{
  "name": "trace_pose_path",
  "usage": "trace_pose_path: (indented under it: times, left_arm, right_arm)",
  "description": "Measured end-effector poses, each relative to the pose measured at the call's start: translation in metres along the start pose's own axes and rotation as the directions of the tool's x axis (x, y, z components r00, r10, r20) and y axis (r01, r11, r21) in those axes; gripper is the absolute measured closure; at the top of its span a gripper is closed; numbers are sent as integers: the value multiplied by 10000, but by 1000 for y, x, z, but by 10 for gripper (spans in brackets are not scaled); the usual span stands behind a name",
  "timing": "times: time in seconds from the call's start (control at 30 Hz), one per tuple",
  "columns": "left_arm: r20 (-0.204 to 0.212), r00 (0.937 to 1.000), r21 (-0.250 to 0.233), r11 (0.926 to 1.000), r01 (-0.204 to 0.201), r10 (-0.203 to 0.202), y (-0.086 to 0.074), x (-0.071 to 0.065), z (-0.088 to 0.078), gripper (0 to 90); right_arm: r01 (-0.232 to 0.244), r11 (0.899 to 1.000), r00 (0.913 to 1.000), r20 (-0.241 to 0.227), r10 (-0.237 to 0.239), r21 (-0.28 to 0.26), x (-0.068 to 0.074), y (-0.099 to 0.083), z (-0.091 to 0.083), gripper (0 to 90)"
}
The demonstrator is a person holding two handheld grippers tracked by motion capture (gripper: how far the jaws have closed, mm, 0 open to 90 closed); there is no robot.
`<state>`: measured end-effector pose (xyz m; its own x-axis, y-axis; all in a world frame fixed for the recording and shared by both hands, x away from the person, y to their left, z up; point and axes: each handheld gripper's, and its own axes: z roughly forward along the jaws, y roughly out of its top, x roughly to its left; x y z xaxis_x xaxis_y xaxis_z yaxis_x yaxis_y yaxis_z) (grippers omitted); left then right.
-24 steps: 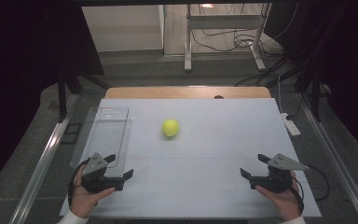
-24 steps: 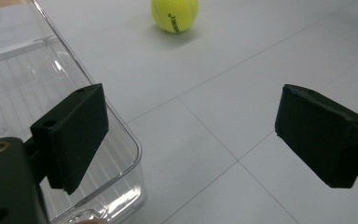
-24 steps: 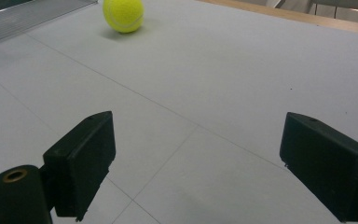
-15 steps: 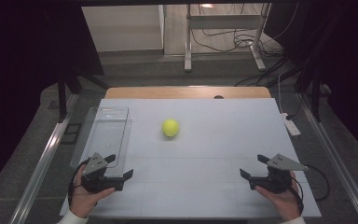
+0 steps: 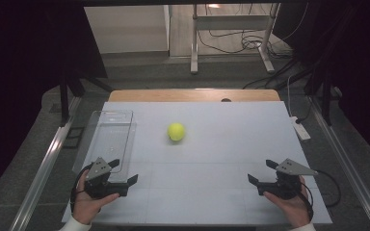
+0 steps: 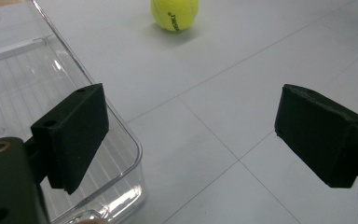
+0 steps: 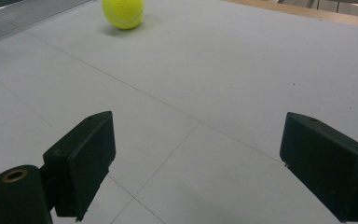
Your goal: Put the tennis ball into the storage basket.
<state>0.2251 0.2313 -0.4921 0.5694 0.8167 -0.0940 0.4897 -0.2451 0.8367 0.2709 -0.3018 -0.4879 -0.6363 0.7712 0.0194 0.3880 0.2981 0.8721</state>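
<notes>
A yellow tennis ball (image 5: 176, 131) lies on the white table (image 5: 221, 144), a little left of its middle. It also shows far ahead in the left gripper view, ball (image 6: 174, 14), and in the right gripper view, ball (image 7: 123, 13). A clear plastic box (image 5: 107, 142) stands at the table's left side. My left gripper (image 5: 123, 173) rests near the front left corner, just in front of the box, jaws wide open and empty (image 6: 191, 135). My right gripper (image 5: 262, 172) rests near the front right corner, open and empty too (image 7: 196, 163).
A white power strip (image 5: 299, 128) lies at the table's right edge. A wooden strip (image 5: 192, 95) borders the far edge. Metal rails run along both sides, and a stand with cables is on the floor beyond. The box's near corner (image 6: 130, 158) sits under my left jaw.
</notes>
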Motion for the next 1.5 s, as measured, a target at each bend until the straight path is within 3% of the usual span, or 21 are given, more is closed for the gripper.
trace_pose_path:
  times: [0.63, 1.5]
  left_arm:
    - [75, 9999, -71, 9999, -114, 114, 13, -4, -3, 105]
    - [564, 9967, 553, 9966, -617, 586, 36, -11, 10, 109]
  right_arm:
    - [-130, 9999, 9999, -33, 130, 23, -2, -1, 1, 107]
    - [-193, 9998, 9998, 13, 193, 101, -4, -3, 2, 108]
